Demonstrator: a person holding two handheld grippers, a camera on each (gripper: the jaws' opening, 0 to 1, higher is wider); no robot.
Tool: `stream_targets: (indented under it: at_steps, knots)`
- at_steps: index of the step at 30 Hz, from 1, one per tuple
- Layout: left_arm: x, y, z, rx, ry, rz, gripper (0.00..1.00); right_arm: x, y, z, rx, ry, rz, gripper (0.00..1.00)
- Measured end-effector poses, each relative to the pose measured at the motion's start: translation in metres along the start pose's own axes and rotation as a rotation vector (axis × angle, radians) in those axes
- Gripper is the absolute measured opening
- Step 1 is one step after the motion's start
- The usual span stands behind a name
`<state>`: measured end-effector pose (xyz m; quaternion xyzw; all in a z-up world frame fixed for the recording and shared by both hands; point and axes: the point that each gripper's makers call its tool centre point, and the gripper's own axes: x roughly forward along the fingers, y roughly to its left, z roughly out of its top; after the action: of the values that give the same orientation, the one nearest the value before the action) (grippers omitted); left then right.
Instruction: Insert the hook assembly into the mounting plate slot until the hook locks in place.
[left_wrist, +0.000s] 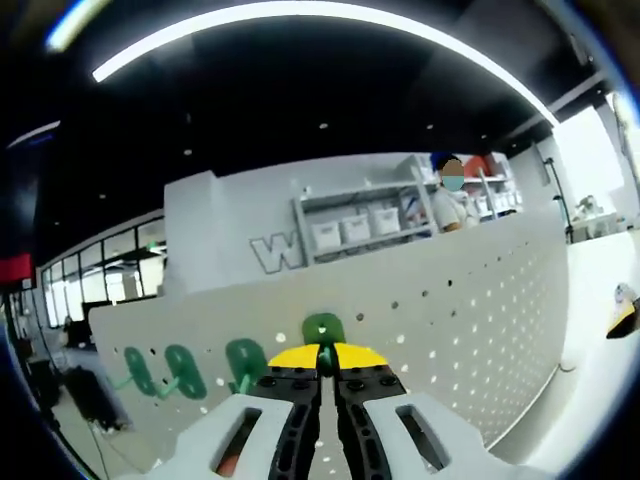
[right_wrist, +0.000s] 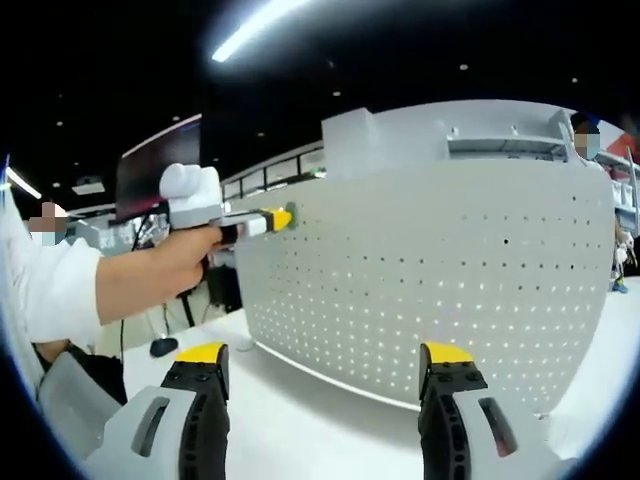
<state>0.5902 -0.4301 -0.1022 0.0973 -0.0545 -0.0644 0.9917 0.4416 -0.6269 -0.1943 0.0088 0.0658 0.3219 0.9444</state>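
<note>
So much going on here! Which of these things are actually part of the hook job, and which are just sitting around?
Part of the job:
- green hook pinched in the left gripper
- white perforated board
- three green hooks already on the board
- right gripper, open and holding nothing

Just around:
- shelving with bins
- dark screen
- white tabletop

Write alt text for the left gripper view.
The left gripper, jaws shut on a green hook, presses it against a white pegboard. Three more green hooks hang on the board to its left.

Green hook (left_wrist: 323, 330) — lower part hidden behind closed jaws; the pegboard (left_wrist: 470, 330) contact perhaps made — unclear.
</note>
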Motion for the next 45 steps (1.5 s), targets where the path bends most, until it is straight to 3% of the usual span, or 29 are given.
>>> stream_targets:
  at_steps: [22,45]
  knots:
    - [0.0027,-0.0028,-0.0022,0.069,0.011,0.036,0.04,-0.0017,-0.0076,-0.0042,0.015,0.009,-0.003,0.77]
    - [0.0006,-0.0037,-0.0045,0.035,-0.001,0.021,0.04,0.0011,-0.0042,-0.0049,0.012,0.018,-0.001,0.77]
